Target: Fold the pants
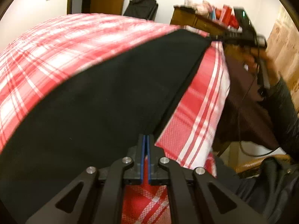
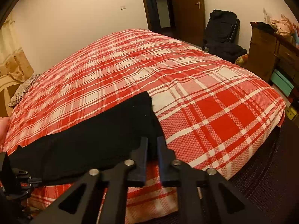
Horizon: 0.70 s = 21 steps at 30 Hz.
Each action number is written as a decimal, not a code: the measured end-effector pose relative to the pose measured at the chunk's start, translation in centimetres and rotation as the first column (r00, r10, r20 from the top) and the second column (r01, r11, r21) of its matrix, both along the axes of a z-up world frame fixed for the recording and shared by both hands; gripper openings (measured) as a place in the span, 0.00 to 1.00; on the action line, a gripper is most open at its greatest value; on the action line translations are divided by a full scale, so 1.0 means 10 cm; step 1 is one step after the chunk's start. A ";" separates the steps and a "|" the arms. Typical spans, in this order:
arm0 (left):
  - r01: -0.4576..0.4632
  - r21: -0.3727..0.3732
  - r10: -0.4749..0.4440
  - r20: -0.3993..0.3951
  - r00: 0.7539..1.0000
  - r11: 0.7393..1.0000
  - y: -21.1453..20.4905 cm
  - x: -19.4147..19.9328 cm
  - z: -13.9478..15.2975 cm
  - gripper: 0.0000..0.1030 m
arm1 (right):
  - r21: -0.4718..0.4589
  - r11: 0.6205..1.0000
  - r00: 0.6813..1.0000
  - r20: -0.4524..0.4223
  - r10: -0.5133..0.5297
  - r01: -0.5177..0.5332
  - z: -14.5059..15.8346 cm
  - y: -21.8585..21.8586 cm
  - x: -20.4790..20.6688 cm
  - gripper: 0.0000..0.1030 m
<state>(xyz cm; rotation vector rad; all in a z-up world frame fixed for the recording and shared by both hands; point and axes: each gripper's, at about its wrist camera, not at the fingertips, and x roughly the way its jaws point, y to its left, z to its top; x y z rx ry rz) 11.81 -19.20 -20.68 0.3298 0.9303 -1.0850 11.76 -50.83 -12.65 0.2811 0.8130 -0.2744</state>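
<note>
The black pants (image 1: 104,100) are stretched over the near part of a red and white plaid bed (image 1: 56,43). In the left wrist view my left gripper (image 1: 146,138) is shut on the near corner of the pants. The right gripper (image 1: 220,37) grips the far corner, held in a hand. In the right wrist view the pants (image 2: 93,140) run left from my right gripper (image 2: 152,141), whose fingers pinch the black cloth. The left gripper (image 2: 15,179) shows at the left edge.
The plaid bed (image 2: 205,115) fills both views. A wooden dresser (image 2: 265,56) with clutter stands at the right, a black bag (image 2: 222,35) by the door (image 2: 188,5). A striped pillow (image 2: 24,87) lies at the left.
</note>
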 end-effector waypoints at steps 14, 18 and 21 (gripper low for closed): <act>0.012 -0.017 -0.012 0.031 0.999 1.000 0.06 -0.15 0.10 0.09 | -0.187 0.974 0.992 -0.016 0.129 -0.130 0.23 0.52 -0.01 0.67; -0.018 -0.043 0.021 0.066 0.998 0.999 0.06 -0.15 0.20 0.45 | -0.244 0.911 0.942 -0.043 0.334 -0.334 0.19 1.17 0.00 0.68; 0.006 -0.027 -0.003 0.093 0.996 1.000 -0.05 -0.19 0.20 0.50 | -0.313 0.841 0.895 -0.100 0.434 -0.442 -0.01 1.60 0.04 0.61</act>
